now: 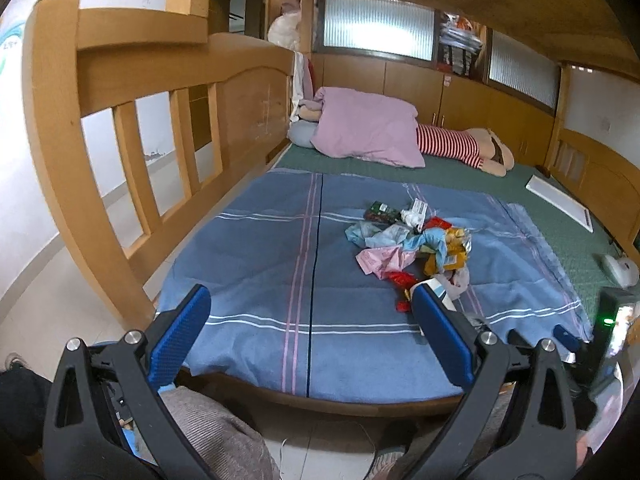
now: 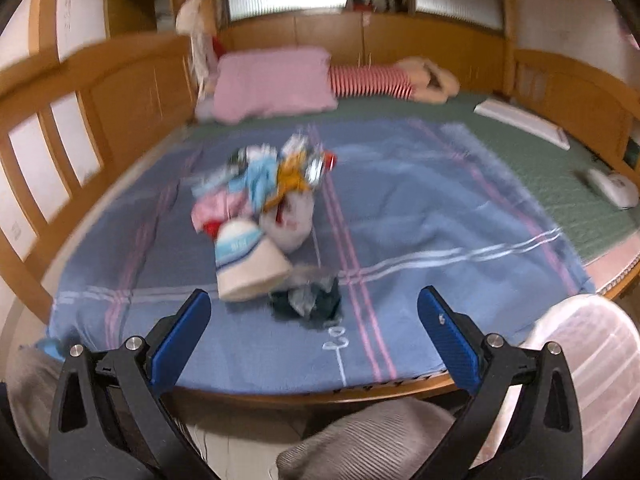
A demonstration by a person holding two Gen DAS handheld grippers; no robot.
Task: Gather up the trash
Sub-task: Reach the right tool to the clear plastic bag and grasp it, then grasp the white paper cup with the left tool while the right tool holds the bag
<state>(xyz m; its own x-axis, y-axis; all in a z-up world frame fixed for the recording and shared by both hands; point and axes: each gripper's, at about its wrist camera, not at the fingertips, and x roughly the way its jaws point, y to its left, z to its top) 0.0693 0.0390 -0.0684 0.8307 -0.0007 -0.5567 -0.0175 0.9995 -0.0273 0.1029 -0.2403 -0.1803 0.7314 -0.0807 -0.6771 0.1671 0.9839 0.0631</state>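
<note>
A heap of crumpled wrappers (image 1: 412, 242) lies mid-bed on a blue plaid blanket (image 1: 256, 264), with a paper cup (image 2: 248, 262) tipped at its near edge. The left gripper (image 1: 311, 304) and right gripper (image 2: 314, 308) hover at the bed's foot, jaws apart, empty. A pink pillow (image 1: 366, 130) rests beyond.

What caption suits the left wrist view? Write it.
Open left gripper faces a trash pile on the blue blanket.
</note>
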